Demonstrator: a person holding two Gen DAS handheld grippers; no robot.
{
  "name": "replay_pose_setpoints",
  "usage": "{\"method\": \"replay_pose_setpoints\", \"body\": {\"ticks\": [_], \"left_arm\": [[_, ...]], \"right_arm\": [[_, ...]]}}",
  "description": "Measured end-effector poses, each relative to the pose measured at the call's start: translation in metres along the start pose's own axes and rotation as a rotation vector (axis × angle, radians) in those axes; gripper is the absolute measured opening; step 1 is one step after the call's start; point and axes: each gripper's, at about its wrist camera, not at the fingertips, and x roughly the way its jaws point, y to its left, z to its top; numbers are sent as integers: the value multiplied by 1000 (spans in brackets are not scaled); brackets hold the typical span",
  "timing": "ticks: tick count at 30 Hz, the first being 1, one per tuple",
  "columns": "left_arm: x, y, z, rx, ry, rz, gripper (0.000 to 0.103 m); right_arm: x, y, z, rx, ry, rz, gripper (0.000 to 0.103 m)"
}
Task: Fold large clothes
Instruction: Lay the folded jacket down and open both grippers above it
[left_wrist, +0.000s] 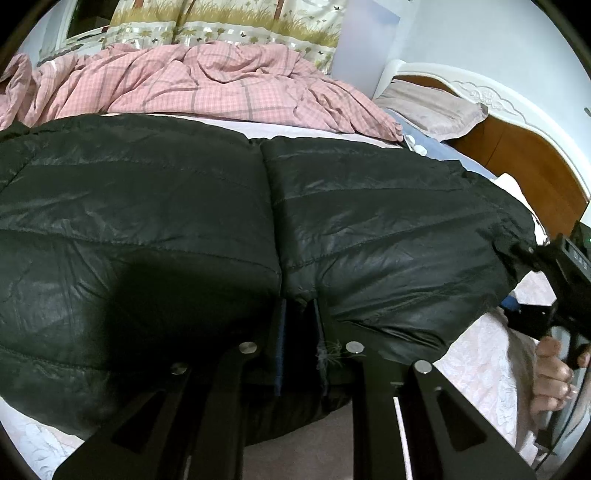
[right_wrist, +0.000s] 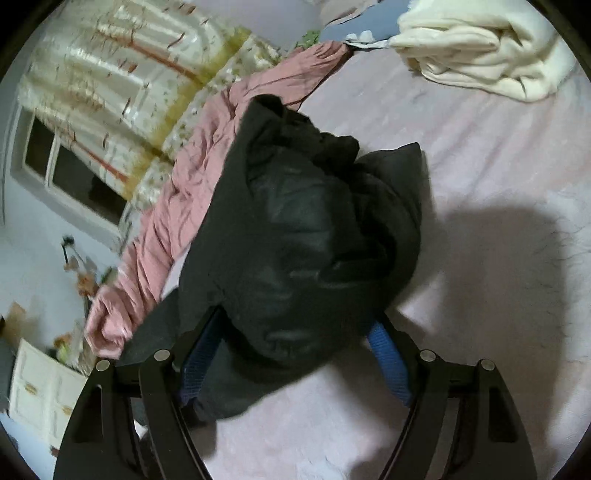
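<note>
Left gripper (left_wrist: 297, 317) is clamped on the near hem of the black puffer jacket (left_wrist: 221, 221), which lies on the bed (right_wrist: 480, 221), long axis running side to side ahead of it. Right gripper (right_wrist: 295, 354) is spread wide, jacket end between its pads but unpinched. Risk: slippery puffy fabric probably springs open.

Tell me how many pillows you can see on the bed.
1. A single mauve pillow lies at the head of the bed against the white headboard, beyond the black puffer jacket. More could be hidden under the pink checked quilt.
</note>
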Motion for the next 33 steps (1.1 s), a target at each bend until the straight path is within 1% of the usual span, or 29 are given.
{"method": "replay_pose_setpoints", "body": {"ticks": [1, 3, 5, 6, 7, 8, 10, 11, 13, 15, 16, 17, 18, 19, 21, 22, 23, 24, 25, 26, 27, 28, 29, 30, 31, 33], "left_arm": [[-2, -2, 1, 7, -5, 4, 17], [-11, -14, 1, 55, -29, 41, 31], [-24, -35, -1, 146, -93, 77, 65], [-27, -42, -3, 179, -115, 87, 68], [-27, -47, -3, 196, -111, 101, 68], [-24, -47, -2, 187, -92, 114, 68], [-16, -40, 1, 131, -57, 125, 66], [-15, -36, 3, 105, -54, 119, 61], [-13, -24, 7, 41, -44, 110, 54], [-10, -12, 8, -19, -40, 60, 52], [-7, -9, 6, -30, -34, 42, 52], [-6, -9, 4, -29, -30, 37, 52], [-5, -10, 3, -21, -26, 37, 52], [-5, -12, 1, -12, -24, 39, 52], [-4, -12, 0, -7, -28, 41, 52], [-4, -13, 0, -6, -25, 43, 52], [-6, -12, -1, -7, -24, 42, 52], [-6, -13, -1, -6, -27, 43, 52], [-7, -13, -1, -4, -29, 44, 52], [-7, -13, -1, -5, -29, 45, 53], [-7, -13, -1, -6, -29, 43, 53], [-8, -13, -2, -12, -31, 38, 53], [-7, -12, -1, -19, -33, 31, 53], [-7, -10, -1, -28, -34, 21, 53], [-6, -8, 0, -35, -35, 12, 51], [-7, -6, -1, -42, -36, 1, 51]], "right_arm": [[1, 3, 0, -19, -23, -10, 80], [3, 4, 0, -31, -34, -38, 80], [3, 2, 1, -25, -19, -44, 80], [3, 2, 1, -24, -13, -40, 80], [3, 2, 1, -28, -6, -41, 80], [2, 1, 2, -33, -4, -43, 80], [1, 1, 0, -56, -7, -54, 80], [0, 1, 0, -66, -9, -62, 80], [-4, 7, -2, -109, -17, -92, 80], [-14, 14, -6, -152, -37, -126, 79], [-19, 17, -8, -173, -44, -158, 79], [-24, 22, -11, -198, -43, -229, 78], [-28, 30, -18, -231, -25, -343, 78], [-36, 36, -27, -263, -12, -365, 76], [-52, 50, -35, -283, -10, -323, 74], [-62, 61, -36, -298, -26, -290, 74], [-74, 79, -36, -340, -53, -231, 74], [-79, 98, -36, -398, -57, -192, 74], [-78, 111, -35, -446, -35, -159, 74], [-71, 129, -35, -500, 32, -101, 73], [-55, 146, -32, -502, 142, -23, 68], [-39, 152, -29, -454, 221, 10, 64], [-18, 159, -25, -405, 301, 33, 57], [5, 165, -22, -380, 379, 45, 51], [26, 172, -20, -381, 437, 32, 49], [66, 181, -21, -408, 522, -40, 47]]}}
